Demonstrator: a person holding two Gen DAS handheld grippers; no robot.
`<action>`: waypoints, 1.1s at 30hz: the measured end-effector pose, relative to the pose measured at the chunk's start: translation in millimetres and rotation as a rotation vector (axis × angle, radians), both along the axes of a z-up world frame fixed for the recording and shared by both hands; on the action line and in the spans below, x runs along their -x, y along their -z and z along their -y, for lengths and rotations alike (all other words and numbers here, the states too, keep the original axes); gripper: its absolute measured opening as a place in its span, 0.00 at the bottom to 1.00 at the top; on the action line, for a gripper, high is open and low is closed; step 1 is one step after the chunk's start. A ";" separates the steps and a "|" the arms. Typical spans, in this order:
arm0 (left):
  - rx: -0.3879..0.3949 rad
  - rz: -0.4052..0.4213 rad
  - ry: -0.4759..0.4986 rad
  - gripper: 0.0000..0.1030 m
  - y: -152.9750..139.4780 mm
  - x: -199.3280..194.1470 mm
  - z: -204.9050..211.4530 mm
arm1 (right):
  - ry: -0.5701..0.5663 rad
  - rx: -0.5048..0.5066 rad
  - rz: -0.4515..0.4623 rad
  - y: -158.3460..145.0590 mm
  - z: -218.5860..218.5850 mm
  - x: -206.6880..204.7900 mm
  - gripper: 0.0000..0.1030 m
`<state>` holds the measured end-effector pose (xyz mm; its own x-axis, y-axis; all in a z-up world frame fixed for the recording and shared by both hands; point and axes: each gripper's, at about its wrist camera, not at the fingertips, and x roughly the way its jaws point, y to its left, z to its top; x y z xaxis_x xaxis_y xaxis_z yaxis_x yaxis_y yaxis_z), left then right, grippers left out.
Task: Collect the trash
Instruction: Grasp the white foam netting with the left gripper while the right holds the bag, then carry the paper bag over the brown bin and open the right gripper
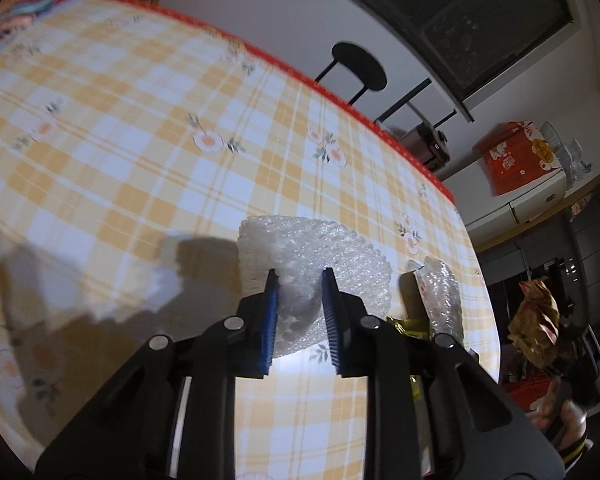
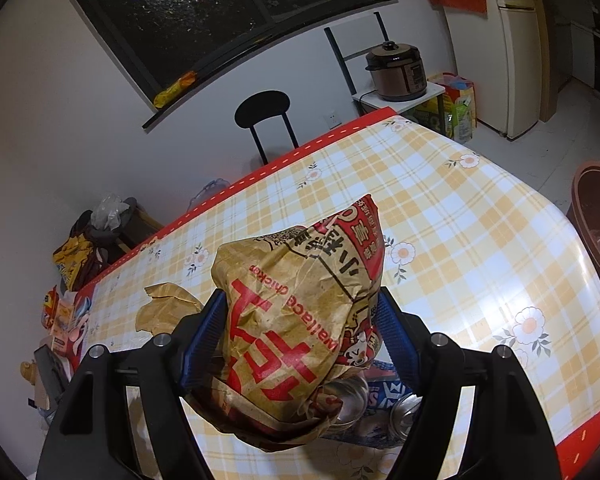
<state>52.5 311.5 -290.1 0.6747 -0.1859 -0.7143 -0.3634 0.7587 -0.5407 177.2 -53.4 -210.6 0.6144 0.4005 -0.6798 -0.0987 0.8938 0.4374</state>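
Pinched between the left gripper pads sits a white foam fruit net, resting on the checked tablecloth. Right gripper, jaws spread wide, clamps a crumpled brown paper bag over the table. Beyond lies a smaller bubble-wrap piece, then open cloth up to the red far edge.

The crumpled brown paper bag is showing "wallace chicken" upside down in red, alongside large red and black Chinese characters too creased to be read.
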 end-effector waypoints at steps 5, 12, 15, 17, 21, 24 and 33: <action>-0.065 0.057 -0.034 0.23 -34.4 29.1 -0.7 | -0.022 -0.019 0.011 -4.6 -1.2 1.4 0.71; -0.128 0.136 -0.082 0.23 -81.4 61.9 7.4 | -0.062 -0.052 0.052 -20.3 6.8 2.0 0.71; -0.158 0.161 -0.111 0.23 -97.9 75.2 20.6 | -0.083 -0.065 0.068 -26.4 15.5 1.9 0.71; -0.166 0.168 -0.126 0.23 -105.0 80.4 29.2 | -0.096 -0.074 0.078 -31.3 25.9 2.7 0.71; -0.175 0.184 -0.153 0.23 -118.4 88.6 52.0 | -0.093 -0.088 0.098 -39.1 57.2 2.9 0.71; -0.180 0.199 -0.164 0.23 -128.7 91.1 74.4 | -0.078 -0.093 0.102 -42.8 86.7 3.0 0.71; -0.186 0.239 -0.122 0.23 -148.4 66.8 144.8 | 0.037 -0.074 0.112 -43.7 197.3 2.0 0.71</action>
<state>-14.2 166.7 -141.7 0.8367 0.0253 -0.5471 -0.3370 0.8113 -0.4778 175.2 -250.7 -166.9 0.7000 0.4229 -0.5755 -0.1184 0.8634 0.4904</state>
